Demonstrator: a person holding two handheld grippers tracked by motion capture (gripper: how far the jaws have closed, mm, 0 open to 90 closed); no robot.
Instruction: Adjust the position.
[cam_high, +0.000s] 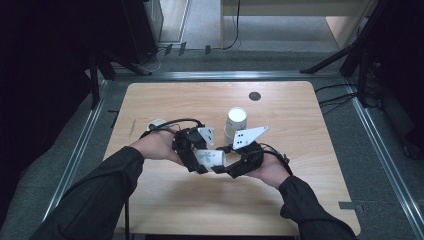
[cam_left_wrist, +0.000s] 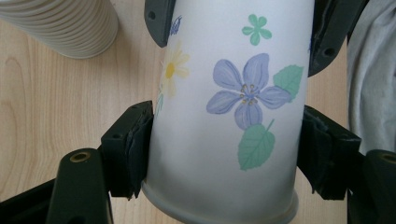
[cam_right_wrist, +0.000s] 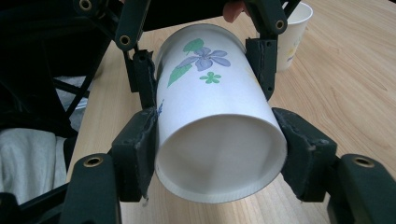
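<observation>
While both grippers clamp same flowered cup (cam_high: 210, 157), handover sits mid-way. Cup lies on its side above table (cam_high: 165, 200), held between hands near centre. Left gripper (cam_high: 197, 161) closed on one end, pads tight on wall. Right gripper (cam_high: 229, 167) pressing opposite end, jaws flush against cup in right gripper view. Cup stack (cam_high: 235, 121) stands at 1 o'clock from held cup. Done: double grip. Left, likely: one gripper releases, other carries cup on.
</observation>
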